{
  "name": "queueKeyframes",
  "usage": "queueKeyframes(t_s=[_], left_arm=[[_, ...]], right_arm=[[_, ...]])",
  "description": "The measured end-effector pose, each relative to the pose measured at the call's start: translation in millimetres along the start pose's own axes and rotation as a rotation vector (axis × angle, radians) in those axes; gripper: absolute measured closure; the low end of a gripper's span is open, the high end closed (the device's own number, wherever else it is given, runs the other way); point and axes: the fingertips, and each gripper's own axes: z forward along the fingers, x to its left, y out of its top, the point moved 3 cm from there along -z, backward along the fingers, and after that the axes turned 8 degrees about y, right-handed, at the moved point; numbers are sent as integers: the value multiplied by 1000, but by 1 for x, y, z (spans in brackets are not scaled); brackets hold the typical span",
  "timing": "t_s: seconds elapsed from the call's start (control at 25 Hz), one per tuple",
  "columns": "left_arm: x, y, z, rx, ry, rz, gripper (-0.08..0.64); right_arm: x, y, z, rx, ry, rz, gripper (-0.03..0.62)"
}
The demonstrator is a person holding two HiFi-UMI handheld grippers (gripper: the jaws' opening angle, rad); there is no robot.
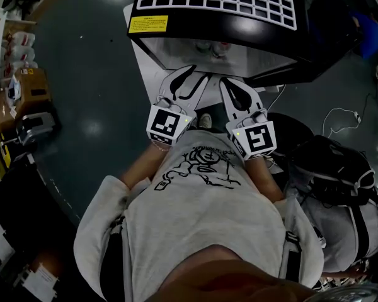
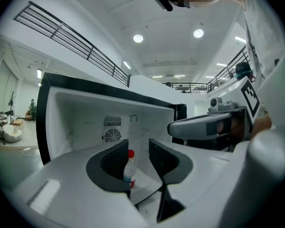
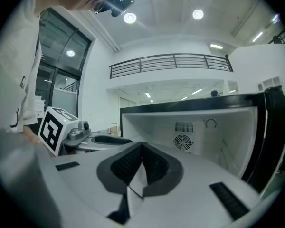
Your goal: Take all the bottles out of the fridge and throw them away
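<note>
Your half-open, empty left gripper frames a red-capped clear plastic bottle inside the white-walled fridge, so reaching in and closing looks next; right gripper shut, empty.

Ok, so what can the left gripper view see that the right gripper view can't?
Only the left gripper view shows a red-capped bottle standing in the fridge, lined up with the gap between the parted jaws of the left hand-held gripper. Only the right gripper view shows the right hand-held gripper with its jaws shut together, nothing between them and no bottle anywhere. Both show the fridge's white inside and the round fan vent on its back wall.
</note>
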Motion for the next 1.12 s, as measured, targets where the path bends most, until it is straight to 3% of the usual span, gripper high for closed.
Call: queueKeyframes(t_s=[1.12], left_arm=[[8,-24,23,-4,20,18,434]], right_arm=[[-17,-20,11,17,-12,2,583]])
